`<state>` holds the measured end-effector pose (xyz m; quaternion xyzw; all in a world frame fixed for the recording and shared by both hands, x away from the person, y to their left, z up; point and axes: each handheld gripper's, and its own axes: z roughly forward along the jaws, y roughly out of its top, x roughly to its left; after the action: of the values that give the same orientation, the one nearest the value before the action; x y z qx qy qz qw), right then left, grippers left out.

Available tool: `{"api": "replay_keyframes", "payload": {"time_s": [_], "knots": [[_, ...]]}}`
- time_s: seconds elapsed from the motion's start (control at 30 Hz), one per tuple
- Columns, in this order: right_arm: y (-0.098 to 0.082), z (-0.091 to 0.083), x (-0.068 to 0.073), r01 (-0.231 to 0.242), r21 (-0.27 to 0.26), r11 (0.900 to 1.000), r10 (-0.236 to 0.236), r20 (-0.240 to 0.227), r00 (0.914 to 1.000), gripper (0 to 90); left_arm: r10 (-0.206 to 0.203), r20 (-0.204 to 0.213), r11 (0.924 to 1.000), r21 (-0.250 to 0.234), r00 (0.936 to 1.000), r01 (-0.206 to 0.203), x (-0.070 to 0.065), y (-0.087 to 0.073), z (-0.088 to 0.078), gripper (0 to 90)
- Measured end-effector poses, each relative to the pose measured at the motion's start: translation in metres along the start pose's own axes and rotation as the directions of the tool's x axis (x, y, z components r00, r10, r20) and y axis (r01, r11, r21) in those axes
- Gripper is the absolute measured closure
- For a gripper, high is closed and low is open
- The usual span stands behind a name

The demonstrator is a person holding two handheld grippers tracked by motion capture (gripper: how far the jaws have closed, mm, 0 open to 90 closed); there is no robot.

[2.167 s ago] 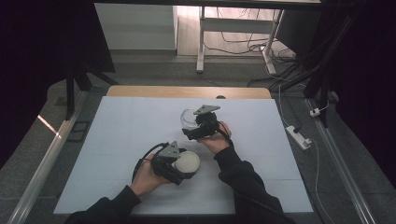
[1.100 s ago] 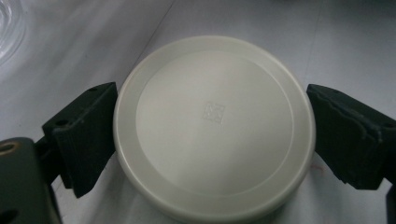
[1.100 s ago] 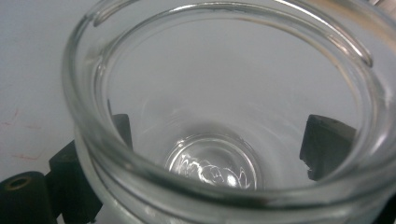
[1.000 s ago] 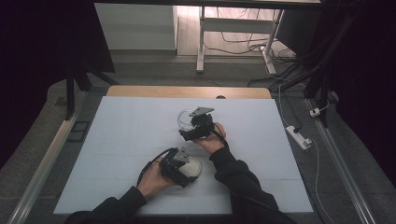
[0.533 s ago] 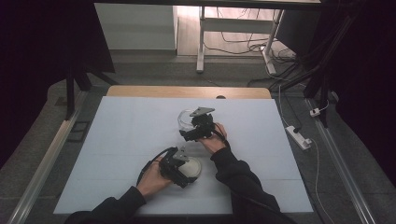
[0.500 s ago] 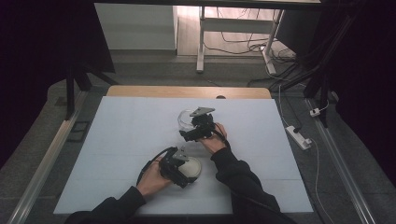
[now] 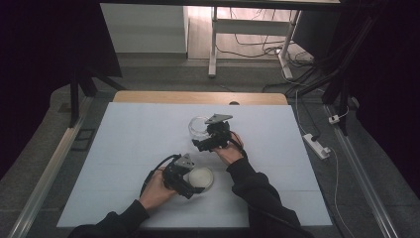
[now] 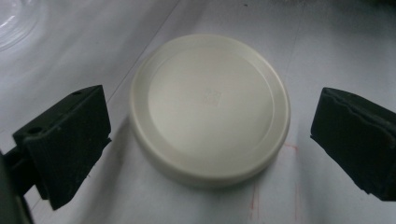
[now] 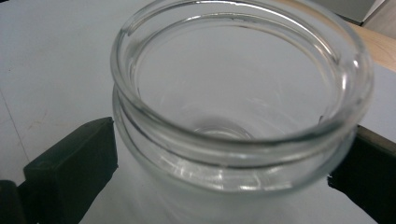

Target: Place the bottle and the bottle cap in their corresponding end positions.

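White-topped table [image 7: 124, 163], wood edge at far side. Cream lid [image 7: 201, 177] flat on it between left gripper's [image 7: 190, 184] jaws; glass jar [image 7: 198, 127] upright at right gripper [image 7: 200, 144].

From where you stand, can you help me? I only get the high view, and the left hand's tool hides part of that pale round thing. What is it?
Observer: A cream lid, lying flat on the white table, seen from the left gripper.
Operator: Is it gripped?
Observer: No. The fingers stand apart on either side of the lid, with gaps.
Operator: And the glass thing by the other hand?
Observer: An open, empty jar, upright between the right gripper fingers; one finger shows a gap, so I cannot tell whether it is clamped.
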<state>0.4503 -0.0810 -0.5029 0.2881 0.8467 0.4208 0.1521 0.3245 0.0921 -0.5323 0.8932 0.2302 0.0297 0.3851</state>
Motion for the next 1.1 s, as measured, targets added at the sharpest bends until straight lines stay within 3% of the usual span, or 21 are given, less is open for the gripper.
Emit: {"api": "replay_keyframes", "payload": {"time_s": [0.47, 0.77, 1.1], "knots": [[-0.01, -0.019, 0.008, -0.013, -0.009, 1.0, 0.013, -0.015, 0.9998, 0.0, -0.064, -0.011, 0.9978, -0.017, 0.9979, 0.064, 0.002, -0.012, -0.024, 0.0], [-0.015, -0.03, 0.017, 0.001, 0.001, 1.0, -0.001, -0.038, 0.9993, 0.0, -0.08, -0.017, 0.9968, -0.002, 0.9966, 0.08, -0.002, -0.019, -0.032, 0.0], [-0.023, -0.044, 0.029, 0.009, -0.007, 1.0, -0.01, -0.069, 0.9976, 0.0, -0.11, -0.006, 0.993, -0.044, 0.9939, 0.11, -0.003, -0.032, -0.049, 0.0]]}}
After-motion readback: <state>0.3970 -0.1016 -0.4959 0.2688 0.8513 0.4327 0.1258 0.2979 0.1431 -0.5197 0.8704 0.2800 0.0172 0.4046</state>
